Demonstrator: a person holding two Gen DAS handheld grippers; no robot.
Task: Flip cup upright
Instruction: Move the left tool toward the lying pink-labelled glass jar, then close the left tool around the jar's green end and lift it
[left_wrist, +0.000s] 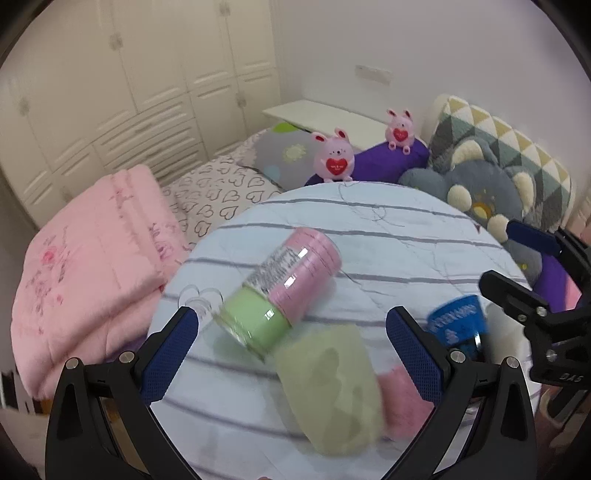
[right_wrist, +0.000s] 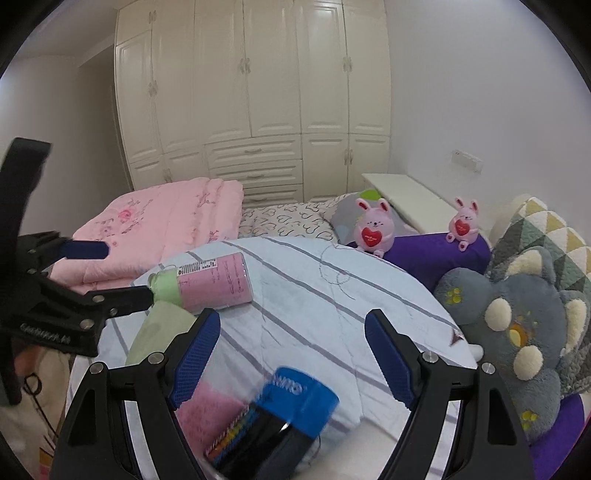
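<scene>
Three cups lie on their sides on a striped white cloth (left_wrist: 388, 236). A pink cup with a green lid (left_wrist: 284, 288) lies at the middle; it also shows in the right wrist view (right_wrist: 210, 282). A second green and pink cup (left_wrist: 332, 384) lies blurred between my left fingers. A blue-lidded dark cup (right_wrist: 280, 417) lies between my right fingers; it also shows in the left wrist view (left_wrist: 458, 321). My left gripper (left_wrist: 291, 347) is open, touching nothing. My right gripper (right_wrist: 291, 354) is open above the blue cup.
The cloth covers a round surface on a bed. A folded pink quilt (left_wrist: 85, 277) lies to the left. Two pink plush rabbits (left_wrist: 334, 157) on a purple pillow and a grey plush cushion (right_wrist: 517, 325) sit at the back and right. A white wardrobe (right_wrist: 251, 92) stands behind.
</scene>
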